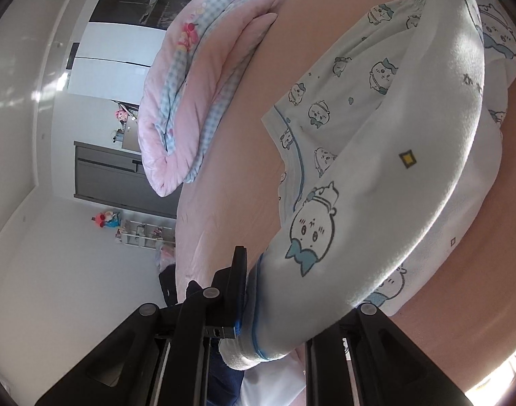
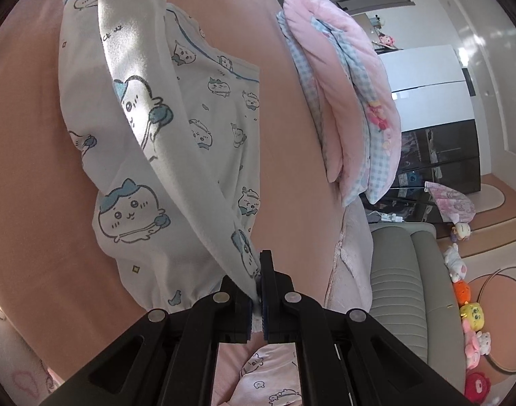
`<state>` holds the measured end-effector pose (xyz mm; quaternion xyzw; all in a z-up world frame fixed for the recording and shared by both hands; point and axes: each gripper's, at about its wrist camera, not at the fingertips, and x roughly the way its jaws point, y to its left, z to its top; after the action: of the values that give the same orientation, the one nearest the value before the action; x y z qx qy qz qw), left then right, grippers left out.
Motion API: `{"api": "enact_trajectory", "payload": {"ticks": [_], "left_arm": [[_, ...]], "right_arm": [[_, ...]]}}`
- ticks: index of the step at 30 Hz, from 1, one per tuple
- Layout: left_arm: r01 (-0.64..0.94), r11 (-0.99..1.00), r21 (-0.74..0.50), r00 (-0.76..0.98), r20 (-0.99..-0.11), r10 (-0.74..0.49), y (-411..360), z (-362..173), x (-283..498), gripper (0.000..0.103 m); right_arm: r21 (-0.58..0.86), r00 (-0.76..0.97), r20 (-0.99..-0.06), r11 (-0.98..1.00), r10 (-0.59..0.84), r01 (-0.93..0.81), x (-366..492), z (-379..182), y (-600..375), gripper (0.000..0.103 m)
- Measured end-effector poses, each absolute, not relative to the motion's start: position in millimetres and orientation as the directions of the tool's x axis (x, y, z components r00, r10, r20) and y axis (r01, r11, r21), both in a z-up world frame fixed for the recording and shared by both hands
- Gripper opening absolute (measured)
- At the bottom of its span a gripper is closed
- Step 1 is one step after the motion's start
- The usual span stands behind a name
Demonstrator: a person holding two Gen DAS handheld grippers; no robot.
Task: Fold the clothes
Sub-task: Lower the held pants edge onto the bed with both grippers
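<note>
Two grippers hold one garment. The right gripper is pressed together, pinching a thin edge of the printed pyjama top. The left gripper is nearly closed on a thick, blue-trimmed hem; one finger is hidden behind the fabric. The top hangs stretched between them, its lower part resting on the pink bed sheet.

Risks, as judged:
- The right-hand pinch is narrow; uneven pull could slip the edge free.
- The drooping fleece may fold crooked or drag and wrinkle on the sheet.

Materials: the top is soft, fuzzy, pale fabric with cartoon prints. The sheet is smooth and matte. Beyond lies a padded, rolled pink-and-blue gingham quilt.
</note>
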<state>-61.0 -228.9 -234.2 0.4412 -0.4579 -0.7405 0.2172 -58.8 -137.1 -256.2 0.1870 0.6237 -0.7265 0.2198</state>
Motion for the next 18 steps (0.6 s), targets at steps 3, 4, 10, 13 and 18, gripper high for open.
{"api": "enact_trajectory", "payload": {"ticks": [3, 4, 10, 13, 18], "left_arm": [[-0.092, -0.492, 0.866, -0.516, -0.463, -0.720, -235.4, -231.3, -75.3, 0.013], [-0.095, -0.490, 0.867, -0.516, -0.463, -0.720, -237.5, -230.4, -80.4, 0.013], [-0.117, -0.494, 0.862, -0.525, -0.475, -0.706, -249.4, -223.0, -107.6, 0.013], [-0.130, -0.490, 0.862, -0.531, -0.478, -0.700, -253.6, -220.9, -118.5, 0.013], [-0.152, -0.483, 0.862, -0.540, -0.482, -0.690, -259.7, -221.5, -137.2, 0.013]], "right_arm": [[-0.812, -0.823, -0.563, -0.135, -0.073, 0.567, -68.3, -255.6, -142.2, 0.002], [-0.809, -0.820, -0.568, -0.137, -0.069, 0.572, -71.5, -255.3, -143.5, 0.002], [-0.786, -0.798, -0.601, -0.150, -0.048, 0.600, -87.5, -252.2, -148.7, 0.002], [-0.782, -0.793, -0.608, -0.148, -0.038, 0.606, -94.9, -251.7, -152.0, 0.002], [-0.764, -0.780, -0.626, -0.175, -0.031, 0.620, -109.1, -249.7, -157.8, 0.002]]}}
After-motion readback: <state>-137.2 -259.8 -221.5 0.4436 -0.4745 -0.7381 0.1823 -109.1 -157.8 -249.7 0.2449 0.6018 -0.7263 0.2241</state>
